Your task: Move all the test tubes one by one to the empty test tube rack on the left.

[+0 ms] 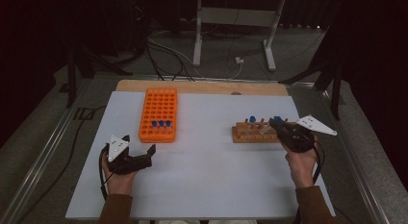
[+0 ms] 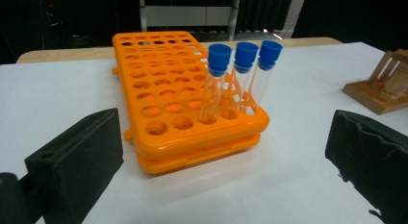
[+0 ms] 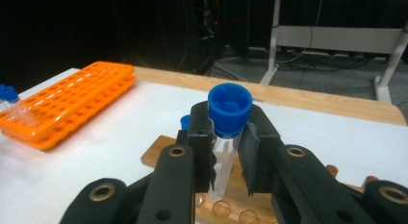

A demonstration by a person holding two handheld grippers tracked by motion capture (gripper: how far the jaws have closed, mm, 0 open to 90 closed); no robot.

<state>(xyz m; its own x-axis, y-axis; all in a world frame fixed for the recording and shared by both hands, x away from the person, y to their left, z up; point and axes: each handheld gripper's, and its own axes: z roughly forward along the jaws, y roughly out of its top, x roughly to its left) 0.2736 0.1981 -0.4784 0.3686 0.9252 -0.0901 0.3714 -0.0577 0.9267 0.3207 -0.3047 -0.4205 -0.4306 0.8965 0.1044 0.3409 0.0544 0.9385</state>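
An orange tube rack [image 1: 159,113] stands on the white table, with three blue-capped clear tubes [image 2: 238,75] upright in its near row. A wooden rack [image 1: 252,131] lies at the right, one blue-capped tube [image 1: 252,120] still in it. My right gripper [image 3: 226,152] is shut on a blue-capped clear tube [image 3: 227,132], held upright just above the wooden rack [image 3: 226,205]; from above it sits at the rack's right end [image 1: 276,123]. My left gripper [image 1: 142,143] rests open on the table, in front of the orange rack [image 2: 183,108], nothing between its fingers [image 2: 77,156].
The white table top [image 1: 207,171] has a wooden strip along its far edge. Beyond it stand a metal frame's legs [image 1: 233,36] and cables on the floor. Metal rails run along both sides of the table.
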